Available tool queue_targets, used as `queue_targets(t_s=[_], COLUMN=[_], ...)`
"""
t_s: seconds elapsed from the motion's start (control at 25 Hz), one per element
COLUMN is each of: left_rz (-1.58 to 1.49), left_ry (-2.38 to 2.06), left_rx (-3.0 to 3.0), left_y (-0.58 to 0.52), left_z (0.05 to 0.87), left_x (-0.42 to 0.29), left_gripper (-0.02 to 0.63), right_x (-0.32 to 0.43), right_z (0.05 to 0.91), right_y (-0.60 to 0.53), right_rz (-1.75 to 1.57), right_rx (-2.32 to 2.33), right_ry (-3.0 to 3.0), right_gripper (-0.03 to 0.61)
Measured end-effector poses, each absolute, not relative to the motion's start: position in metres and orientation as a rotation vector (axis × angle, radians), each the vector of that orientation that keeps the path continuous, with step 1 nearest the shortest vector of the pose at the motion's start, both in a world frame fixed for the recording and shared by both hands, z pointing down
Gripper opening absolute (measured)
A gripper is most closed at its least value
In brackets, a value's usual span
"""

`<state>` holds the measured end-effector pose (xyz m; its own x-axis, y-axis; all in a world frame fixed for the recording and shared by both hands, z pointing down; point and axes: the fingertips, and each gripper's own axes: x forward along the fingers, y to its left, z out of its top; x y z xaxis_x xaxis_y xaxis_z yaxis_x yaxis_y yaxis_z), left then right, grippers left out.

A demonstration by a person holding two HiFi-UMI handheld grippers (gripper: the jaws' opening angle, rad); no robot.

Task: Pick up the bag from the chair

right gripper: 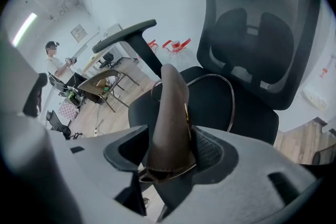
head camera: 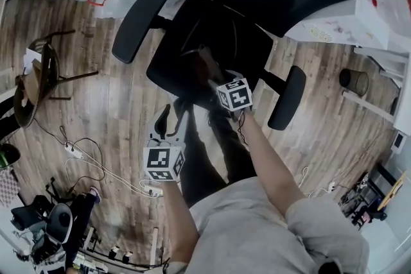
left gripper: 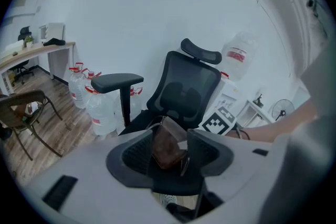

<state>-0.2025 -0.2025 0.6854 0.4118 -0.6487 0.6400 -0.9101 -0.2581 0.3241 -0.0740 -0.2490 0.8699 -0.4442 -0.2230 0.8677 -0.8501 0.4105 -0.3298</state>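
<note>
right gripper [right gripper: 167,139] has its jaws clamped, as far as i can tell, on the brown bag [right gripper: 170,107], which stands upright between them on the black chair [right gripper: 210,94] seat, its thin strap [right gripper: 231,97] looping just beyond. left gripper [left gripper: 169,139] hangs nearer the person [head camera: 263,228], jaws apart and empty, the bag well ahead of it.

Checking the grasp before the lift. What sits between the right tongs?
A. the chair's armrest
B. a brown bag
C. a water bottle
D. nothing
B: the right gripper view shows the brown bag standing on the chair seat, with its lower part between the right tongs.
</note>
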Motion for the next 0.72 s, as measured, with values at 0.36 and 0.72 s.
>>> queue_targets(t_s=[0.36,0.72], left_rz=[0.436,0.347], left_ry=[-1.323,-1.351], left_rx=[1.985,1.967], left_y=[-0.205,-0.204], left_z=[0.684,0.675], left_x=[-0.206,-0.209], left_gripper=[0.196,0.196], right_x=[-0.075,-0.074], right_z=[0.876,0.830], right_y=[-0.250,-0.266], right_rz=[1.004,0.805], right_rx=[0.930,0.872], right_ry=[-1.848,-1.987], right_gripper=[0.098,0.060])
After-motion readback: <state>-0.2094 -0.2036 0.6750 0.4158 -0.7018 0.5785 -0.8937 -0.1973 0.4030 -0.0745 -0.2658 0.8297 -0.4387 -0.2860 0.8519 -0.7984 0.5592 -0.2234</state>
